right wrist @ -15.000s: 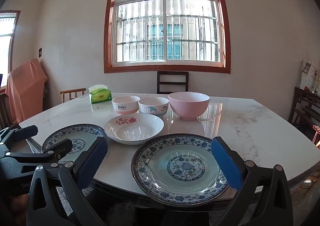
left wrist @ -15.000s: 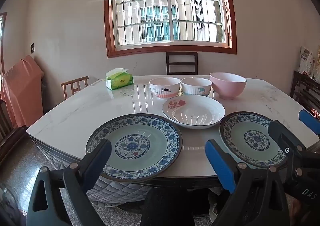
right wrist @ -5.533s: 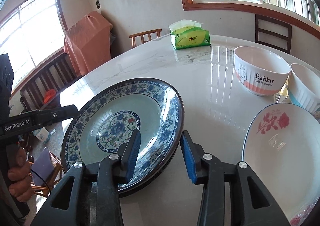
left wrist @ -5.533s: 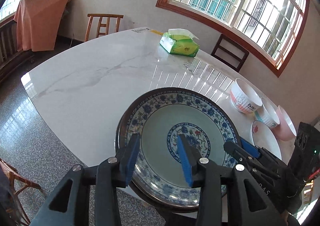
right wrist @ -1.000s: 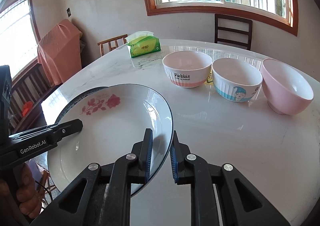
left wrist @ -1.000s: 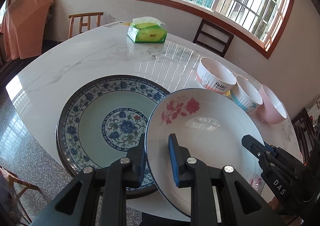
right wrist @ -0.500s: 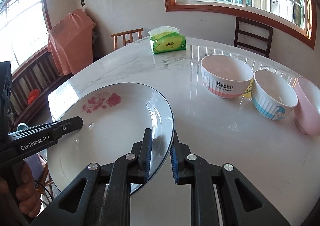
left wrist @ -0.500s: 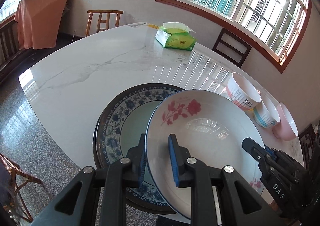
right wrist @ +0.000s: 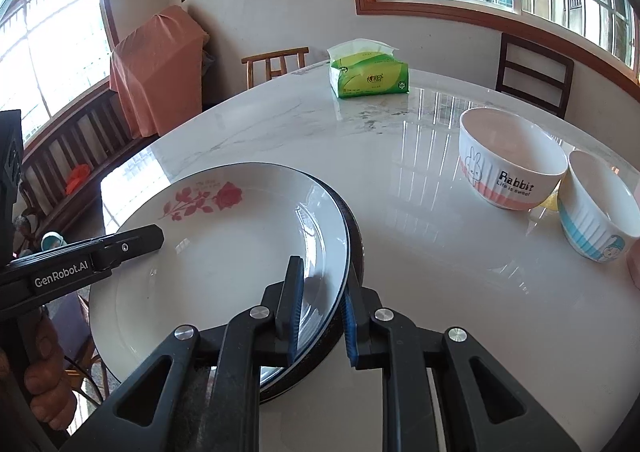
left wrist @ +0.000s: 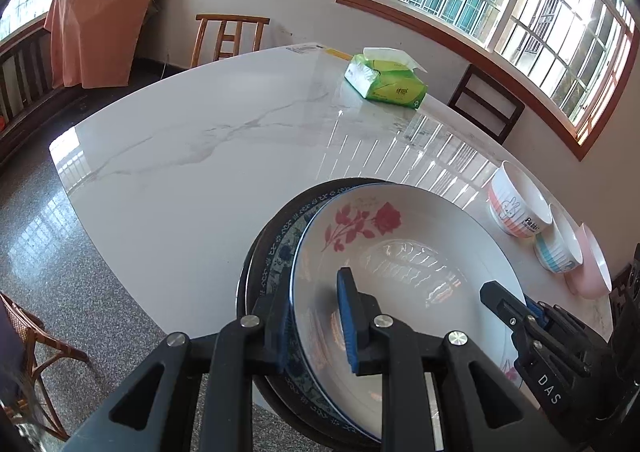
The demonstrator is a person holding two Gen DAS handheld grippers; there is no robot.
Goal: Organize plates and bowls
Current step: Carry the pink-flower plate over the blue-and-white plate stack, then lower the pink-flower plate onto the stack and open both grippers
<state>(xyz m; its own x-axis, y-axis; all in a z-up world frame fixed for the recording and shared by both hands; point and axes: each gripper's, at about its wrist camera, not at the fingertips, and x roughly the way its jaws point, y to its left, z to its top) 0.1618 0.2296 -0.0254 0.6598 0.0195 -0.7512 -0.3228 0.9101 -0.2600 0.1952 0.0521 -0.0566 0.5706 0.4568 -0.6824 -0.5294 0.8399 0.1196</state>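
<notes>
From the left wrist view, the left gripper is nearly closed, its 2 blue pads pinching the near-left rim of the white round plate with a red rose print. That plate sits over the dark-rimmed blue-and-white patterned plates, which show only as a crescent at its left, at the near edge of the white marble table. The right gripper clamps the plate's right rim.

From the right wrist view, the right gripper is almost fully closed on the rose plate's near-right rim, 1 pad inside, 1 outside. The left gripper reaches onto the opposite rim. Beyond stand a white "Rabbit" bowl, a blue-striped white bowl and a green tissue pack.
</notes>
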